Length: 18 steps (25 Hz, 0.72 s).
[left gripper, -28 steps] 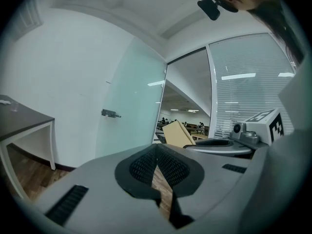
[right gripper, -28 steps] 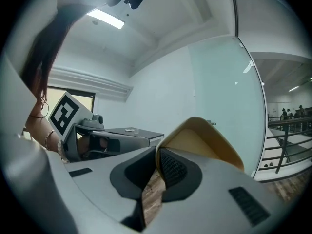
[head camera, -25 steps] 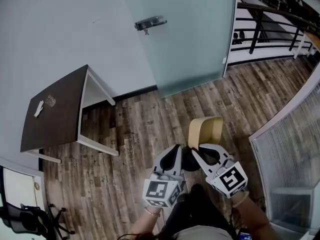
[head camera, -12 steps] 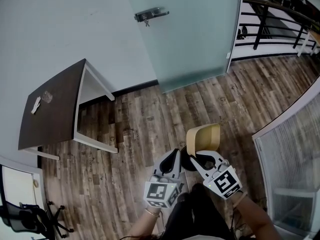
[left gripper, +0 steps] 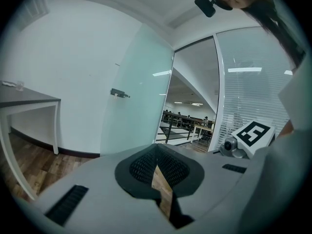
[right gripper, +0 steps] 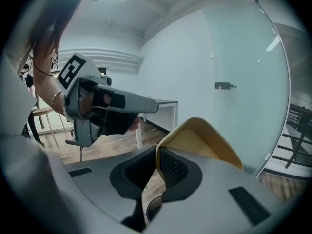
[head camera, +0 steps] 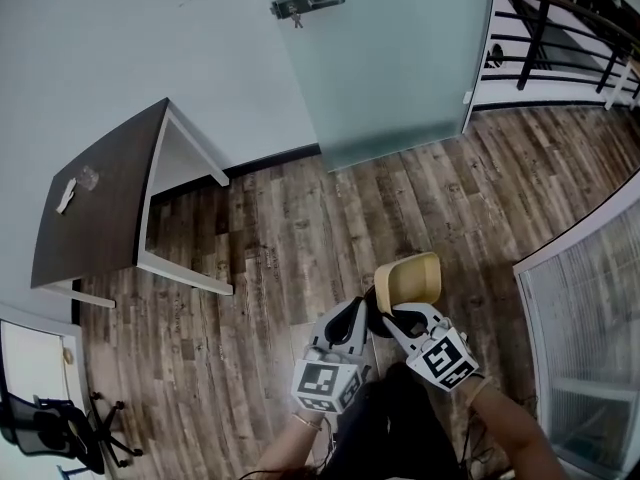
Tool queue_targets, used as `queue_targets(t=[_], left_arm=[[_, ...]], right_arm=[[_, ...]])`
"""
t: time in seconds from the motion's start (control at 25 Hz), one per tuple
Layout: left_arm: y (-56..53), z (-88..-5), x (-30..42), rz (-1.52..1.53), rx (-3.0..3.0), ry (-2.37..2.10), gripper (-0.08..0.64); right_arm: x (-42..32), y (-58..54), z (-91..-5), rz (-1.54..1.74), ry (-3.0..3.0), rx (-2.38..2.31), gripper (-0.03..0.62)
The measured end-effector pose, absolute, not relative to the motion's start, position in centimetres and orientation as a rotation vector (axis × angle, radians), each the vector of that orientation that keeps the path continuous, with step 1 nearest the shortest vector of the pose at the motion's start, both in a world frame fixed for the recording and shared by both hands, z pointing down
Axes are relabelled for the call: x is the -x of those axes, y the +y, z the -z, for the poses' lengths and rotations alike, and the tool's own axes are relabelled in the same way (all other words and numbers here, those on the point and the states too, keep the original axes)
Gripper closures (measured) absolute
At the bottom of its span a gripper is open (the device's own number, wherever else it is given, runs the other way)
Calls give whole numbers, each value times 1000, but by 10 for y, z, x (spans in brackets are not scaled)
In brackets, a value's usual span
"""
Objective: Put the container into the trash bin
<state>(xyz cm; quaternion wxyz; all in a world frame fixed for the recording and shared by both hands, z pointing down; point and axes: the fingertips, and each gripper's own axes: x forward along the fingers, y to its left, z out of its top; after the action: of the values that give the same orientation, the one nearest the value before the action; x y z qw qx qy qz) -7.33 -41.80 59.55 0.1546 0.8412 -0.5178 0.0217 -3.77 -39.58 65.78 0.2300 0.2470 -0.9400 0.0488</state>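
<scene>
At the far left of the head view a black chair (head camera: 50,433) stood on the wood floor (head camera: 270,258). Beyond it a dark table (head camera: 95,208) on white legs stood against the white wall (head camera: 120,48). A white scrap (head camera: 66,195) and a small clear thing (head camera: 88,178) lay near each other toward the table's left end. Right of the table was a frosted glass door (head camera: 400,68) with a metal handle (head camera: 305,5). Low in the middle, just ahead of the person's forearms, the two grippers were held side by side above the floor, pointing away from the person. The left gripper (head camera: 356,306) had its fingers together at the tips. Its own view showed nothing between them, only a sliver of floor through the narrow gap lower down. Just to its right, the right gripper (head camera: 380,306) had its fingers clamped on the wall of the tan container (head camera: 408,279). In the right gripper view the rim of the container (right gripper: 202,138) ran up between the dark pads (right gripper: 173,167). The container was held clear of the floor, tilted, with its paler inside showing. Farther right, a black railing (head camera: 560,38) crossed the top corner. A glass partition (head camera: 590,338) with blinds closed off the right edge.
</scene>
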Motion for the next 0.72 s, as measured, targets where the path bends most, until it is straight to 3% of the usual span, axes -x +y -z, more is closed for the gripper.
queue_targets(t=[0.72], left_arm=[[-451,-755,91,-87,-2327,-1504,540]], right_arm=[[53,-406,-876,-256,-2443,-469,552]])
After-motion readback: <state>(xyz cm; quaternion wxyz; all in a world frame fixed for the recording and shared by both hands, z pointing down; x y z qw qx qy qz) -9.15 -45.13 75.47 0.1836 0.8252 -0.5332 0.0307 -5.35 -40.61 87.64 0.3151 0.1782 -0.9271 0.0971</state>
